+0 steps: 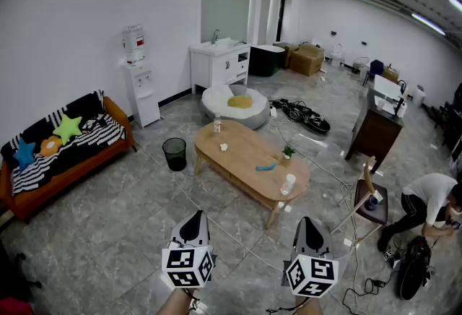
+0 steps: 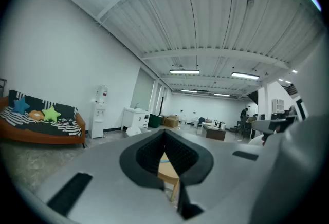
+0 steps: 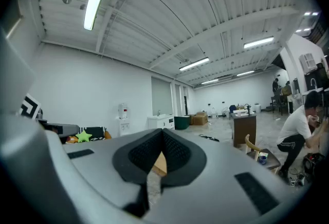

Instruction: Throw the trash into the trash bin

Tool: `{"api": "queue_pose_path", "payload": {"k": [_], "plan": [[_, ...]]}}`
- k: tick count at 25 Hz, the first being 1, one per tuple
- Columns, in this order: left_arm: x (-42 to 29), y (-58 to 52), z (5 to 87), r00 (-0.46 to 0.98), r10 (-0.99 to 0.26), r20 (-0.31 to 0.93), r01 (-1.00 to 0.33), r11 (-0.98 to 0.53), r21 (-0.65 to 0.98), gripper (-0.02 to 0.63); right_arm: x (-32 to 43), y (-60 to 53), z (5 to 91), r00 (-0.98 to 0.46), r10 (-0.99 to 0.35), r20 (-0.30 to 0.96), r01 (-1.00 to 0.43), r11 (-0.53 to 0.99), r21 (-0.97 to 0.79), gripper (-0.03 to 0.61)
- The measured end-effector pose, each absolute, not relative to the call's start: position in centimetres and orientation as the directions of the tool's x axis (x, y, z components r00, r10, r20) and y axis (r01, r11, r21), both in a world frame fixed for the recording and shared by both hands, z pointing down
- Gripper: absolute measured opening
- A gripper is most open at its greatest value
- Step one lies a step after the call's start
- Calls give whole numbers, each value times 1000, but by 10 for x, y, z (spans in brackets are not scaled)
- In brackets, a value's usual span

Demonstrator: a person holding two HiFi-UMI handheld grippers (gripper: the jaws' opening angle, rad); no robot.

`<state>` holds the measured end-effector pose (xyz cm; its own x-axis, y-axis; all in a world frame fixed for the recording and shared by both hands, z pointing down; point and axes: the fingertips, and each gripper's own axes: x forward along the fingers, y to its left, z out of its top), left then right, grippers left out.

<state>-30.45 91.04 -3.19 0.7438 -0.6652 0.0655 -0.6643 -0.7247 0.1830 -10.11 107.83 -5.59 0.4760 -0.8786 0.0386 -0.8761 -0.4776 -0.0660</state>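
A black mesh trash bin [image 1: 174, 154] stands on the floor just left of an oval wooden coffee table [image 1: 245, 162]. On the table lie a crumpled white paper [image 1: 224, 147], a small bottle [image 1: 216, 123], a blue item [image 1: 266, 167] and a white cup [image 1: 289, 183]. My left gripper [image 1: 196, 217] and right gripper [image 1: 308, 222] are held level at the bottom of the head view, well short of the table. Both are shut and hold nothing. In the gripper views, the left gripper [image 2: 164, 133] and right gripper [image 3: 163, 134] show their jaws meeting at the tips, with the table edge visible through the gap.
An orange sofa [image 1: 58, 154] with cushions lines the left wall, and a water dispenser [image 1: 137, 82] and a white sink cabinet [image 1: 220, 64] stand behind it. A beanbag [image 1: 234, 105] lies beyond the table. At the right are a wooden chair [image 1: 368, 194], a dark desk [image 1: 375, 129], a crouching person [image 1: 433, 198] and floor cables [image 1: 216, 223].
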Motion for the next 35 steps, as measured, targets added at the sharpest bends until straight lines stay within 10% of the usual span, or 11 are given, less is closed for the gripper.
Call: {"api": "queue_pose_path", "payload": {"k": [16,18,22,31,35], "plan": [[-316,922,-26,736,-673,74,-675,-718,171,-9,-113,1088,-48,432,-902,20,-890,-430,-152,2],[-319,920,-25,733,-677,75,-678,-715,172,-9,-117,1085,-49,415,-910,14,-898,-412,-154,126],[-324,916,-26,725,-685,70,-686,-707,172,-9,-120,1082,-55,417,-909,-4,-903,-413,-119,162],[-332,910,-28,723,-688,67,-686,-704,183,-9,-121,1082,-76,469,-878,-96,-883,-463,-78,572],[-336,906,-26,726,-685,64,-683,-706,186,-9,-121,1083,-74,486,-869,-95,-874,-479,-82,588]]}}
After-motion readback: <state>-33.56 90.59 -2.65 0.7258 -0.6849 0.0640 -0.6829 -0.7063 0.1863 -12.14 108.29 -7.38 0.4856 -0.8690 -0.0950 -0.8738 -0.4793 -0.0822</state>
